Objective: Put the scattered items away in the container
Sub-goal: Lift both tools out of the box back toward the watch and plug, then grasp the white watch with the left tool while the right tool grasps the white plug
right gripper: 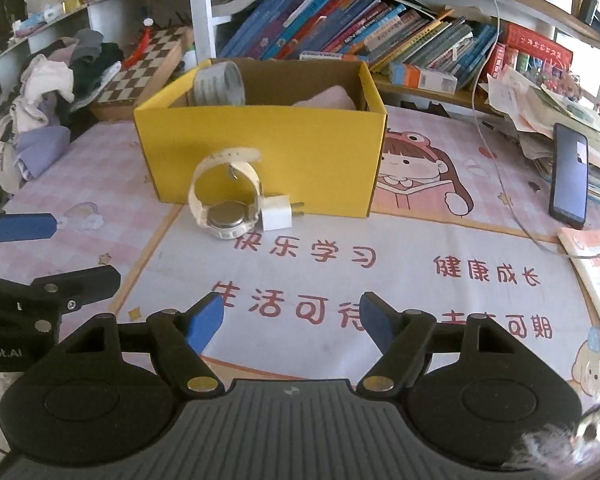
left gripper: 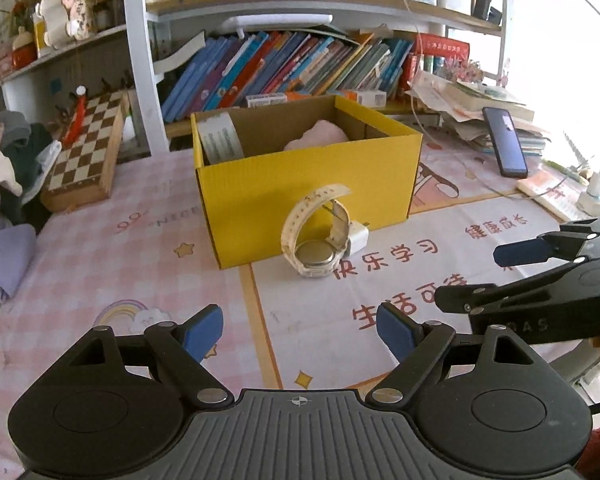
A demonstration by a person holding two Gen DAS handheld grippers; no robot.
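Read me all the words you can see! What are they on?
"快乐学习" on the table mat
"健康成长" on the mat
"生活可" on the mat, rest behind right claw
"可期" on the mat, start hidden
"obot.AI" on left claw, start cut off
Book spines: too small

One yellow box (right gripper: 260, 152) at frame centre, holding one tape roll (right gripper: 219, 84) and one pink item (right gripper: 327, 98). Before it, one white watch (right gripper: 224, 196), one white charger plug (right gripper: 276, 213). One phone (right gripper: 571, 174) at right.
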